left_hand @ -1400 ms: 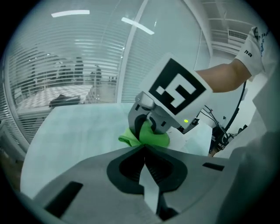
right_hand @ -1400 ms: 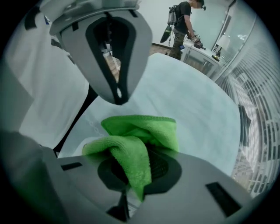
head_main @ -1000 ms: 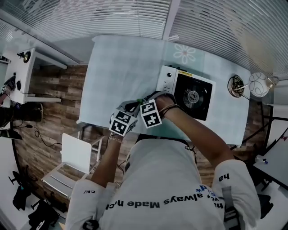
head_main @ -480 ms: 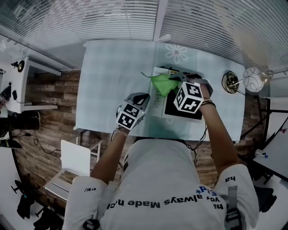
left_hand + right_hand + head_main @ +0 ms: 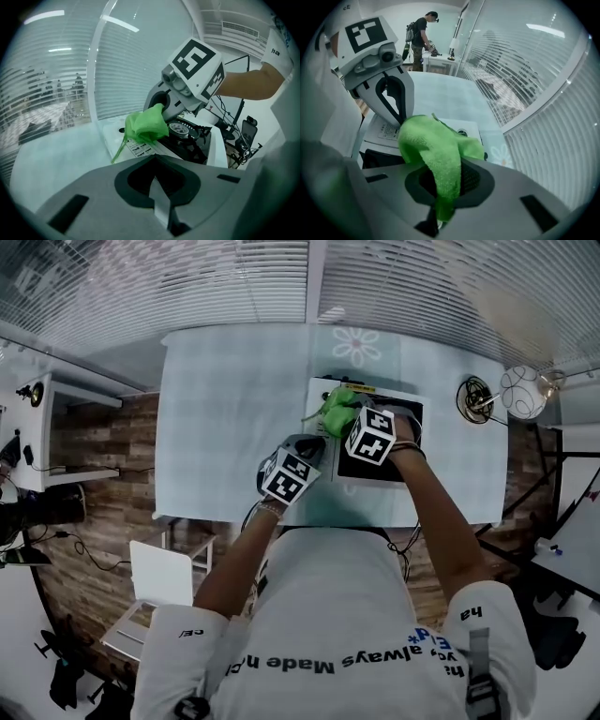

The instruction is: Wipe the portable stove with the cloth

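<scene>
On the table [image 5: 225, 399], the stove [image 5: 187, 136] has a yellow label [image 5: 352, 387] at its back edge & a sticker on the white panel; print too small to read. Shirt [image 5: 328, 634] reads "always Made", upside down in head view.

Vs 0.5 s ago: R gripper [image 5: 345, 416] has slid a bit left over the stove, cloth [image 5: 436, 150] looks more bunched. L gripper [image 5: 314, 446] has moved right, now just beside stove's left edge.

R jaws pinch the green cloth, its bulk spilling out ahead of them above the white panel. L jaws pressed together, nothing between, aimed at the cloth but apart from it.
</scene>
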`<state>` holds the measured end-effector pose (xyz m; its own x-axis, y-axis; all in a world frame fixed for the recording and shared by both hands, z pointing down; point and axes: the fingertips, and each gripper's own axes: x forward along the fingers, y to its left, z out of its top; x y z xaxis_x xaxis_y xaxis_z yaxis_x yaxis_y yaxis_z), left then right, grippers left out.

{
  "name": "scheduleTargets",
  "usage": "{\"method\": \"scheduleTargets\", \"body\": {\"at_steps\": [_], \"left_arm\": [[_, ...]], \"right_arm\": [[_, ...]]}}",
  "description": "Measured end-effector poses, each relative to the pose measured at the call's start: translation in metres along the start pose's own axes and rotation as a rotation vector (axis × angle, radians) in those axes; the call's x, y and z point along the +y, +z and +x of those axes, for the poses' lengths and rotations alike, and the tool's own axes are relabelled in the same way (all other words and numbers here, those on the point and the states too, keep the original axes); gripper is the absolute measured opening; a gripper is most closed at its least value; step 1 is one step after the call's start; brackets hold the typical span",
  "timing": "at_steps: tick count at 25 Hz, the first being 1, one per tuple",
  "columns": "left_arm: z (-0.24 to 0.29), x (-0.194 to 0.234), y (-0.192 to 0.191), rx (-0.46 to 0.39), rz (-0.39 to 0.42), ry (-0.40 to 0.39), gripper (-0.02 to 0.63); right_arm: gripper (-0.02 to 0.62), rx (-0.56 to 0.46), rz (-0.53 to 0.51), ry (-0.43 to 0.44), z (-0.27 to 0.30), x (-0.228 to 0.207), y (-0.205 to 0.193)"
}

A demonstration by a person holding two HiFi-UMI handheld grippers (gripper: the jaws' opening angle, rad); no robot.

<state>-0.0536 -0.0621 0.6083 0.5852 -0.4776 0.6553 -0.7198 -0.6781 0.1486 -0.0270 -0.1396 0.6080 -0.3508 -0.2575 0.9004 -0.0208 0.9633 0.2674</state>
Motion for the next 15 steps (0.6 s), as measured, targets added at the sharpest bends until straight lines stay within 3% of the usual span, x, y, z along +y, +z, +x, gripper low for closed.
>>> {"method": "scheduleTargets", "body": {"at_steps": [9,15], "left_arm": [[0.000,-0.002,-0.001,0.024,0.031,0.011,0.005],[-0.001,-0.002,-0.001,0.028,0.040,0.008,0.005]], "right_arm": [[0.026,-0.012,0.116,0.061,-0.002,0.025,-0.003],[0.028,-0.043,0.227,0.191,-0.009,0.052,-0.002]]}}
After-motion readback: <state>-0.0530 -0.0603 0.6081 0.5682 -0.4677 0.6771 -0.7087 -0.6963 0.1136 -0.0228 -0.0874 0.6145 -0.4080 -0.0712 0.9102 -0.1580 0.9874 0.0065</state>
